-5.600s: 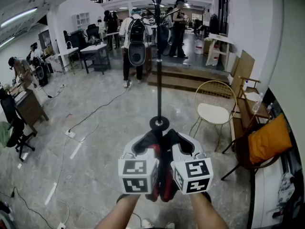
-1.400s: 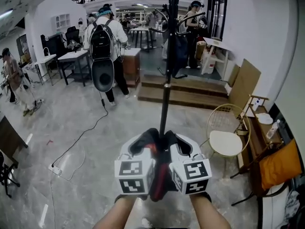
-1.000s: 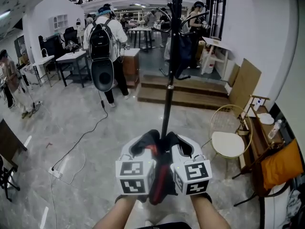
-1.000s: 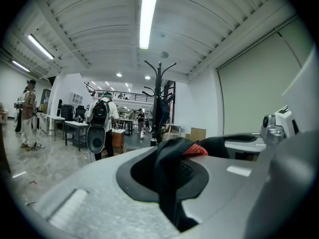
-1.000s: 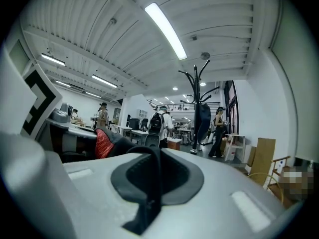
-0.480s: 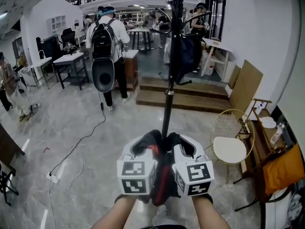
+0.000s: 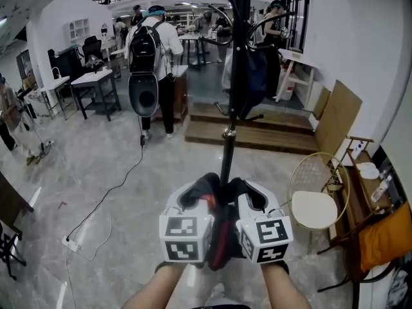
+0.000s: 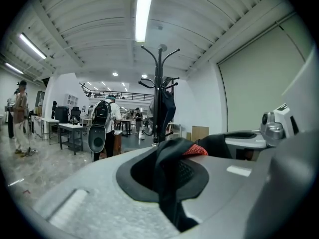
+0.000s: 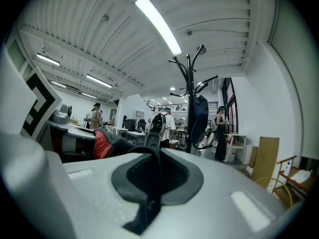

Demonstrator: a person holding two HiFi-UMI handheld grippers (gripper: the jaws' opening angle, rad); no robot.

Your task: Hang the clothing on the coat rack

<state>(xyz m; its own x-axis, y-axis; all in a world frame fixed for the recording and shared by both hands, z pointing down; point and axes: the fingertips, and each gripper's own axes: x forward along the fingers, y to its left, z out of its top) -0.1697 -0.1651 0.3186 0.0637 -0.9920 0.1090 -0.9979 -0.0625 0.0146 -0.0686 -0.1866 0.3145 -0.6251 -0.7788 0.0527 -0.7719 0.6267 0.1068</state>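
A black garment with red lining (image 7: pixel 222 242) hangs bunched between my two grippers, held side by side low in the head view. My left gripper (image 7: pixel 198 198) is shut on its fabric (image 8: pixel 169 176). My right gripper (image 7: pixel 248 198) is also shut on it, a black fold (image 9: pixel 149 178) pinched in the pads and the red lining (image 9: pixel 102 143) showing to the left. The black coat rack (image 7: pixel 226 140) stands straight ahead, close beyond the grippers. A dark item (image 7: pixel 250 76) hangs from its upper hooks. Its hooked top (image 8: pixel 159 59) rises above both gripper views (image 9: pixel 192 78).
A person with a backpack (image 7: pixel 149 50) stands at the back left near desks (image 7: pixel 96 82). Wooden steps (image 7: pixel 257 134) lie behind the rack. A gold wire chair with a white seat (image 7: pixel 317 205) is at right, an orange cushion (image 7: pixel 385 237) further right. A cable (image 7: pixel 109 195) runs across the floor.
The coat rack has come nearer and looms larger in the head view. Both grippers stay together, shut on the garment. The person with the backpack has shifted right.
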